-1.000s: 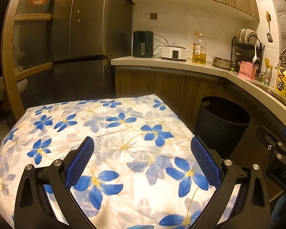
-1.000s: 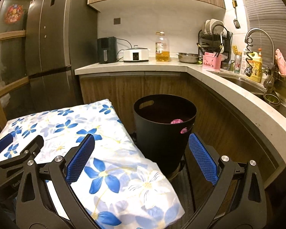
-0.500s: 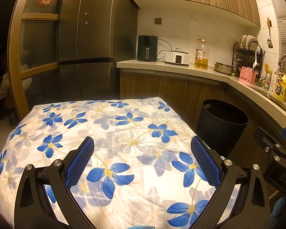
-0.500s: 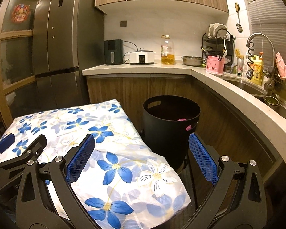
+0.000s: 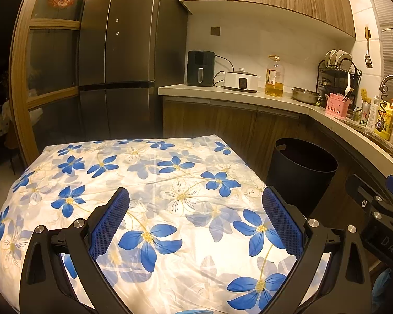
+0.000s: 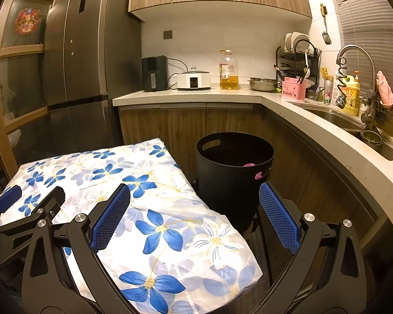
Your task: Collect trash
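Observation:
A black trash bin (image 6: 234, 172) stands on the floor between the table and the counter cabinets; something pink (image 6: 249, 164) lies inside it. The bin also shows in the left wrist view (image 5: 304, 167). My left gripper (image 5: 195, 222) is open and empty above the flowered tablecloth (image 5: 144, 183). My right gripper (image 6: 194, 217) is open and empty over the table's right corner, in front of the bin. No loose trash shows on the cloth.
The table's flowered cloth (image 6: 133, 183) fills the left. A fridge (image 5: 118, 60) stands behind it. The L-shaped counter (image 6: 275, 99) holds an air fryer (image 6: 154, 73), cooker, oil bottle (image 6: 228, 70), dish rack and sink (image 6: 353, 123).
Both grippers have drawn back and tilted up a little; the table and bin sit lower and farther in both views. Both stay open and empty.

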The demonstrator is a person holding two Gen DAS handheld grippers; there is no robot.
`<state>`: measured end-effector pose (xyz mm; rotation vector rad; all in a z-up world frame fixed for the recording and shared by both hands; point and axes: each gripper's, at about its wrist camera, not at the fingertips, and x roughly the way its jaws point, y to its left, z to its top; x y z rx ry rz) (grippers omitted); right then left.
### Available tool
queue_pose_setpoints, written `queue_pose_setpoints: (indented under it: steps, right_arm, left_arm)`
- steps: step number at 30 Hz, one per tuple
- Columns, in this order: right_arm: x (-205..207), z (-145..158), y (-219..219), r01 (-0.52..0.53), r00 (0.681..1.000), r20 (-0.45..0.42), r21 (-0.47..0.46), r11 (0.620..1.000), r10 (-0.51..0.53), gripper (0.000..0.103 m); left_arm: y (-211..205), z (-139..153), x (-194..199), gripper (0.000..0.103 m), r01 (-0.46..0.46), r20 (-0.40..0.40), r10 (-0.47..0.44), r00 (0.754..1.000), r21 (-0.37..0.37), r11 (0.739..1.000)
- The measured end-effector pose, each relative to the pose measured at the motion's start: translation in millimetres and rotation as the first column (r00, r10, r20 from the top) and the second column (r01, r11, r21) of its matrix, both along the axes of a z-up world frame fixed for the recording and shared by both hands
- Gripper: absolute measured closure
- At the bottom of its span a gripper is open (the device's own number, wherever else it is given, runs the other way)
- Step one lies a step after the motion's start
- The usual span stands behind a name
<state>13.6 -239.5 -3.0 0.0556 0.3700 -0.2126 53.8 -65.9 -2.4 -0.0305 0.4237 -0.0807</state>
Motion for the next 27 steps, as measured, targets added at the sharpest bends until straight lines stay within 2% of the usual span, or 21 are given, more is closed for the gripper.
queue_pose_setpoints:
  steps: [27]
  right_arm:
    - [2.1, 1.4, 5.7, -0.011, 1.0, 0.005, 0.004, 1.0, 0.011, 0.005]
  left_arm:
    - [5.1, 0.8, 0.5, 0.006, -0.001, 0.0, 0.001, 1.0, 0.0, 1.0]
